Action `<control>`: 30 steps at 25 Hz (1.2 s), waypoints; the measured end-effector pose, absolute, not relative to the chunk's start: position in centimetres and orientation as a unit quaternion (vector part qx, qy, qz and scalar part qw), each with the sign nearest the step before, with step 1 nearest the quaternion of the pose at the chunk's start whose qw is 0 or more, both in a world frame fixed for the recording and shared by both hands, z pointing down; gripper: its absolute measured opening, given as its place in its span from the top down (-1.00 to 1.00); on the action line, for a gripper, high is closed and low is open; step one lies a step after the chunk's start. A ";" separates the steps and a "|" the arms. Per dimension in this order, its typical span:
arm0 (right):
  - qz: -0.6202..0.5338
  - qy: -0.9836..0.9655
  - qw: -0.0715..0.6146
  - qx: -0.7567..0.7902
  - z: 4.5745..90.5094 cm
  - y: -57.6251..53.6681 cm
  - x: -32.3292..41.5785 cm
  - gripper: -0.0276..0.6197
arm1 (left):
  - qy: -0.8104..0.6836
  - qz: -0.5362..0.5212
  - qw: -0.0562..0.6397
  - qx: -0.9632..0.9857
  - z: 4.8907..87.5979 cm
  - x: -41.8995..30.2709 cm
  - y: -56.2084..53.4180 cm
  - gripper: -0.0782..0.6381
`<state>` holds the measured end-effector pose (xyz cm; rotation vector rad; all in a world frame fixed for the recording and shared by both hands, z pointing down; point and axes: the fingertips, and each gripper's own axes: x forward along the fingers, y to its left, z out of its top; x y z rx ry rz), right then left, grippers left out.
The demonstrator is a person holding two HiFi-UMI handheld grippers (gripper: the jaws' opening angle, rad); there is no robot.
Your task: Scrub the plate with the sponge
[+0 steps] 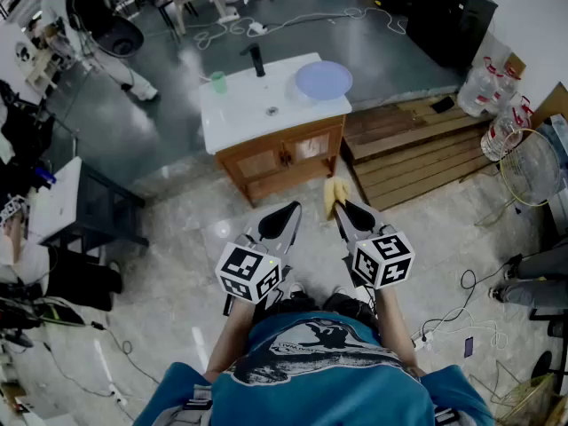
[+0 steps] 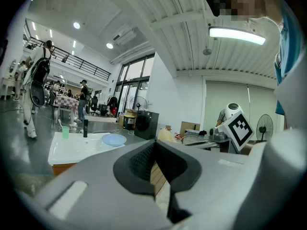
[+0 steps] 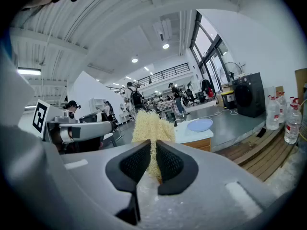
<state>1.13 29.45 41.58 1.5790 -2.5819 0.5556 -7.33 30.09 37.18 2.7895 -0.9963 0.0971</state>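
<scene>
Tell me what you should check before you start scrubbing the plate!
1. Sponge held: ok. The right gripper has its jaws closed on it.
2. Left gripper free: ok. Its jaws are together with nothing between them.
3. Plate found: ok. It lies flat on the white counter.
4. Plate top clear: ok. Nothing shows on it, and the green cup stands apart from it.
5. Plate close enough: not ok. Both grippers hang over the floor, short of the cabinet.
6. Sponge wet or soapy: cannot tell.
</scene>
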 end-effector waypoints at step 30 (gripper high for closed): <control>0.208 -0.824 0.022 0.527 42.8 27.7 -4.5 0.81 | -0.307 0.053 0.111 0.944 39.0 -12.9 28.5 0.75</control>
